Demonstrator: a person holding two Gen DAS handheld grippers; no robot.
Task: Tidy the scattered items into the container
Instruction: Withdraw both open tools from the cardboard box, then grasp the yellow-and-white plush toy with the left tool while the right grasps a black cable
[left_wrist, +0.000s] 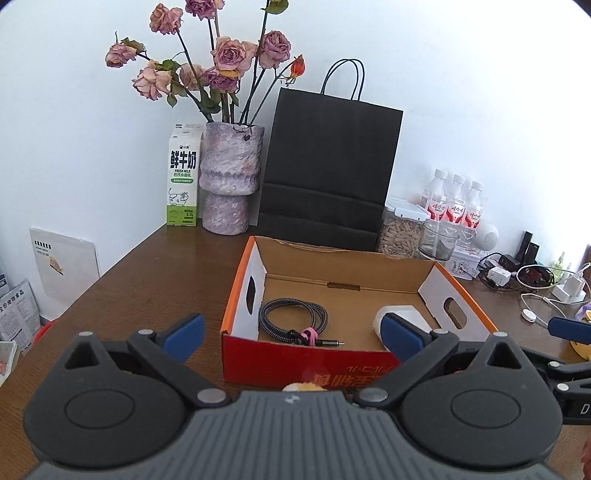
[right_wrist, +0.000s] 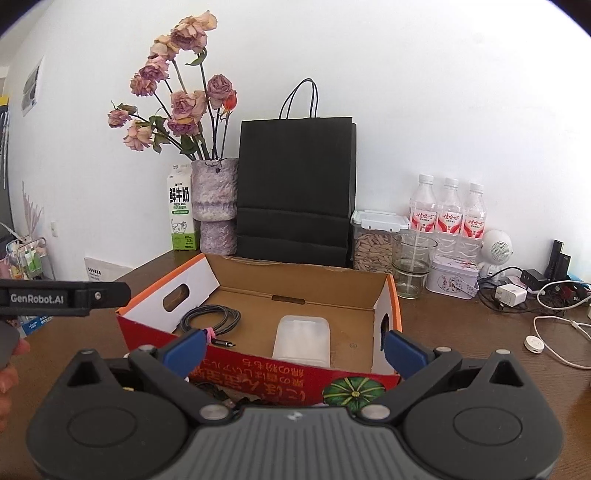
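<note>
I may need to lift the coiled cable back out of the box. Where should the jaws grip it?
Grip the coiled cable at its pink tie, where the loops are bundled, coming straight down from above: it lies flat in the cardboard box, whose walls block side approaches.

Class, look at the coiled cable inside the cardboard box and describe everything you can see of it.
The cable is dark with a braided, woven-looking sheath, wound into a loose round coil and tied at the near side by a pink strap. A metal-tipped plug sticks out past the tie. It lies flat on the brown floor of the cardboard box, at the end with the oval handle hole, apart from the white plastic case. Neither gripper touches it.
</note>
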